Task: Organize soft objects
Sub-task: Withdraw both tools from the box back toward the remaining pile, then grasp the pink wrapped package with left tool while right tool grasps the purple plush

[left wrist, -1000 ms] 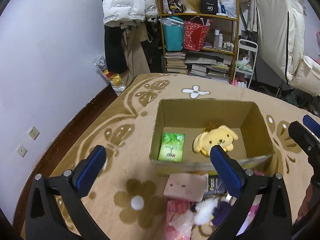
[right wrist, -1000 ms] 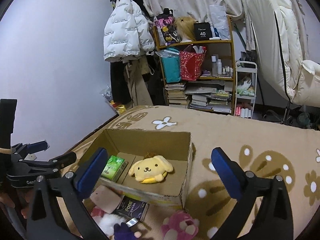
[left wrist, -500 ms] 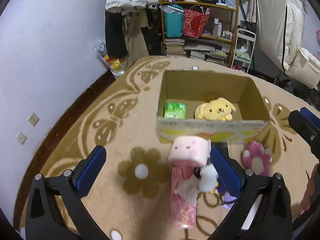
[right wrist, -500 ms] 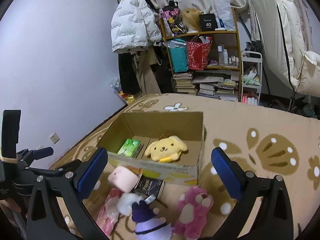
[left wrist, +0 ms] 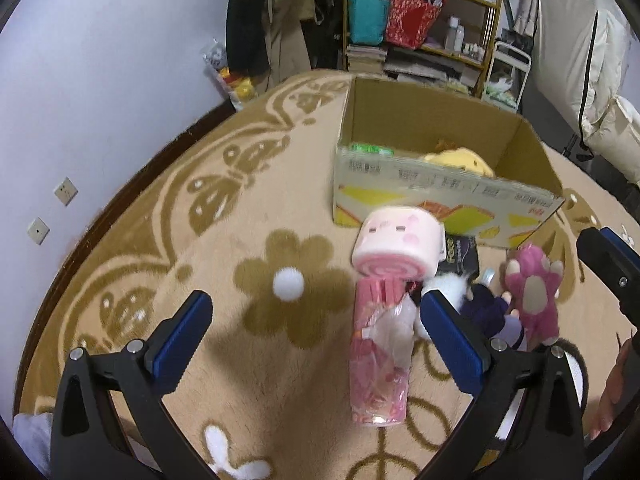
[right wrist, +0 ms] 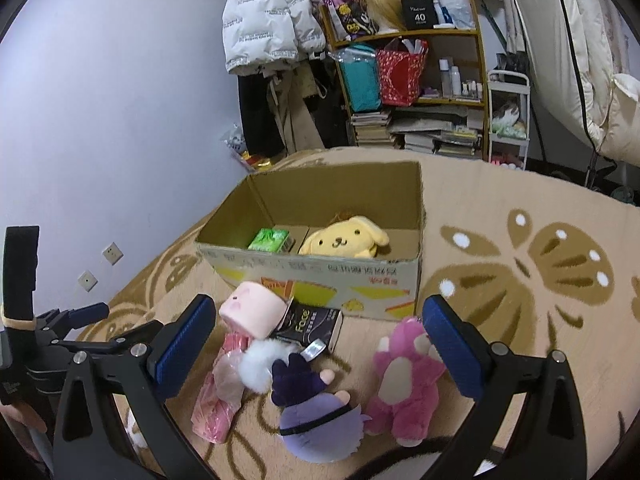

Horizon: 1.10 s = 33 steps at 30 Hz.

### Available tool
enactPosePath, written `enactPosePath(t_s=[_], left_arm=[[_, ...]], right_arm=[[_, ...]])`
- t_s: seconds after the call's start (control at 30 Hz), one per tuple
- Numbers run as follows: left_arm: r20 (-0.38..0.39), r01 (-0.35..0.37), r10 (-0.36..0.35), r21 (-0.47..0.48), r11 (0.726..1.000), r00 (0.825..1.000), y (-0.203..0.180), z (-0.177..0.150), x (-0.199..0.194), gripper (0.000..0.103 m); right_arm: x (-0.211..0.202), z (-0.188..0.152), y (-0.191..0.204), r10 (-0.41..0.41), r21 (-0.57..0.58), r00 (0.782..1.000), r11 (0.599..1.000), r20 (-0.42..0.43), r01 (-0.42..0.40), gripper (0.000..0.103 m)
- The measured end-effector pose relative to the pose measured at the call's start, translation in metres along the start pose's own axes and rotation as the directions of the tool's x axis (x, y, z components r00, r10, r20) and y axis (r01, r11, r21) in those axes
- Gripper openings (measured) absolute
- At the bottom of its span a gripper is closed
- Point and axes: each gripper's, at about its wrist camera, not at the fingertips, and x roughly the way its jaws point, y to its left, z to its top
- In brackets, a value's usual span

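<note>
Crowding the cardboard box (right wrist: pixel 320 276) front are pink plush (right wrist: pixel 404 392), purple plush (right wrist: pixel 316 428), black packet (right wrist: pixel 308 320); both jaws apart, empty.

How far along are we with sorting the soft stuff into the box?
Done: the yellow plush and green pack are in the box. In hand: nothing; the left tool and right tool are open. Left on the rug: pink roll, pink bear, purple plush, white pom, pink packet.
</note>
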Motion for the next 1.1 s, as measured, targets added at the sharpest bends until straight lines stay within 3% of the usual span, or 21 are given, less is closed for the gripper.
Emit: enactPosePath(t_s=[0.53,0.8,1.1], left_arm=[[-0.11,0.022,-0.023,-0.004,1.0,0.994,-0.005,-0.01,0.034,0.103],[-0.155,0.037,-0.039,-0.019,0.999,0.987,-0.009,-0.013,0.052,0.103],[-0.2,0.045,-0.045,-0.003,0.999,0.979,-0.018,-0.016,0.07,0.102]], right_arm=[[0.041,-0.027,-0.002,0.055,0.016,0.992,0.998,-0.117,-0.054,0.103],[0.056,-0.034,-0.001,0.045,0.023,0.985,0.999,-0.168,-0.041,0.103],[0.077,-0.041,0.003,0.064,0.011,0.967,0.998,-0.245,-0.063,0.085]])
